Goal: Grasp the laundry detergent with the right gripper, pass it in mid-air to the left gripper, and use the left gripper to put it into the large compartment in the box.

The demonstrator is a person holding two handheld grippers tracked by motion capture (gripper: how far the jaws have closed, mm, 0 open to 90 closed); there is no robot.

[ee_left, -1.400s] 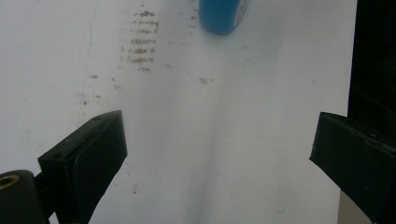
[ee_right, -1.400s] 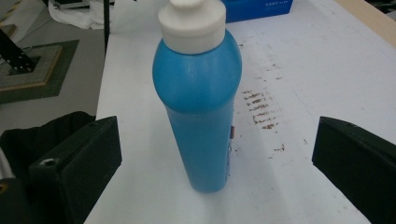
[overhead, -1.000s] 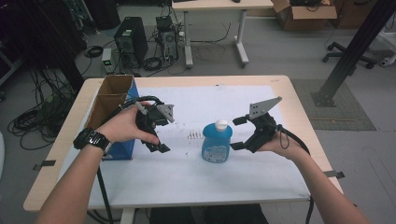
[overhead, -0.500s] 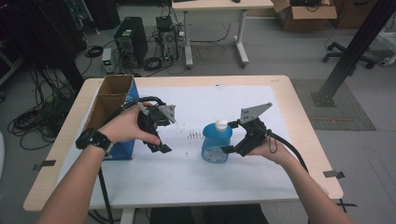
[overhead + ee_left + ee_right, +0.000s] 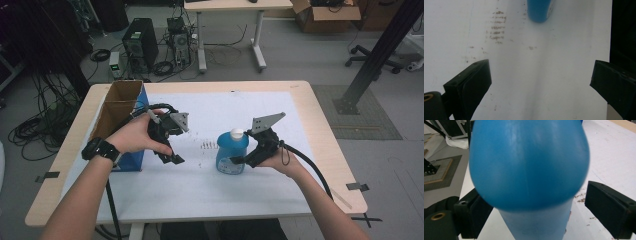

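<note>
Blue bottle [image 5: 232, 152] stands upright mid-bench [image 5: 300, 95] on the white sheet [image 5: 210, 185]. Right tool [image 5: 243, 161] straddles it, jaws closing but not yet pressing. Left tool [image 5: 171, 156] hangs released, well apart.

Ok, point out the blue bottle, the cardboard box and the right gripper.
blue bottle [image 5: 231, 156], high view, its blue body.
cardboard box [image 5: 106, 118], high view, its inner brown wall.
right gripper [image 5: 239, 160], high view, between its fingertips at the bottle.
</note>
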